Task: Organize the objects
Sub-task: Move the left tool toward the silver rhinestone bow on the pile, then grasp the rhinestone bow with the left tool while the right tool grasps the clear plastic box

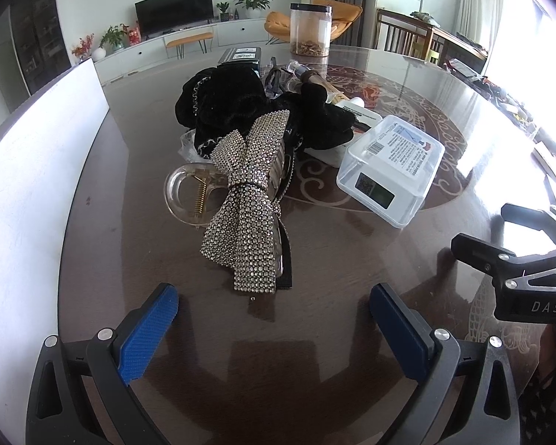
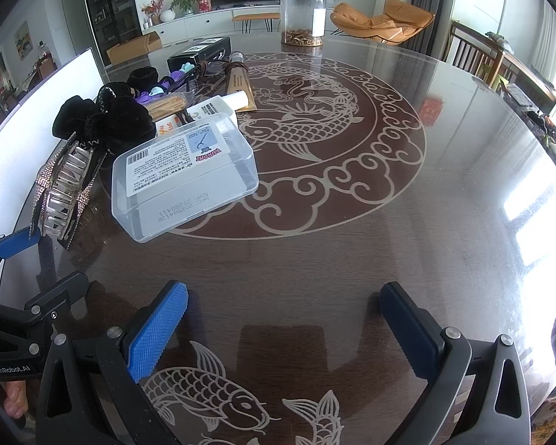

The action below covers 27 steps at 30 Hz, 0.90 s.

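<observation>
Left wrist view gives me my left gripper (image 1: 274, 311) with fingers released, empty, low over the bench (image 1: 333, 259), the rhinestone bow clip (image 1: 248, 200) lying just ahead of them against a black velvet scrunchie (image 1: 241, 104). My right gripper (image 2: 283, 319) is likewise spread and empty, the clear plastic box (image 2: 185, 174) ahead to its left.
</observation>
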Available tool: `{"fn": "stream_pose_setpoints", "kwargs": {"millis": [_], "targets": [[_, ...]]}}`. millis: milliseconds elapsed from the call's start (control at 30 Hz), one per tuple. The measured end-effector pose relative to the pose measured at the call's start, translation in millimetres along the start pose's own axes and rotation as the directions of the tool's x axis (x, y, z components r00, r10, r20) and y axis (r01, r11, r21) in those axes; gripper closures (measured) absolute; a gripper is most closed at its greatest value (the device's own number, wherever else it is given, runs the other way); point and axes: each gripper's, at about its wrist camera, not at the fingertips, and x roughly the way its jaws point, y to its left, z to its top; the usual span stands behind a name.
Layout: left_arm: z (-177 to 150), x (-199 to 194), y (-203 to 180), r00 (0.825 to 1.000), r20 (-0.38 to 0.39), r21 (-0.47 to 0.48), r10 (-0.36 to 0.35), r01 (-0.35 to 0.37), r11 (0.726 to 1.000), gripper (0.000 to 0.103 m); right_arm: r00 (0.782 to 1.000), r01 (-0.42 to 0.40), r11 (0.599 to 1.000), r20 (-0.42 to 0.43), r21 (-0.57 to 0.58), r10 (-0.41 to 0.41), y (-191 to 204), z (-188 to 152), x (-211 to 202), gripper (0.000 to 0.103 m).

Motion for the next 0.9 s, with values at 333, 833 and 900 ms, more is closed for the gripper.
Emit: {"fn": "stream_pose_setpoints", "kwargs": {"millis": [333,833,900], "targets": [[37,-24,22,0.996,0.065,-0.074,-0.060,0.065,0.995,0.000,1.000,0.000,1.000,0.000,0.000,0.000,0,-1,0,0.000],[24,-17,14,0.998,-0.032,-0.088,-0.058,0.055,0.995,0.052,1.000,0.001,1.000,0.001,0.000,-0.001,1,-1,0,0.000],[17,-23,12,0.997,-0.038,-0.081,-0.062,0.059,0.995,0.051,1.000,0.001,1.000,0.001,0.000,-0.001,1,-1,0,0.000]]}}
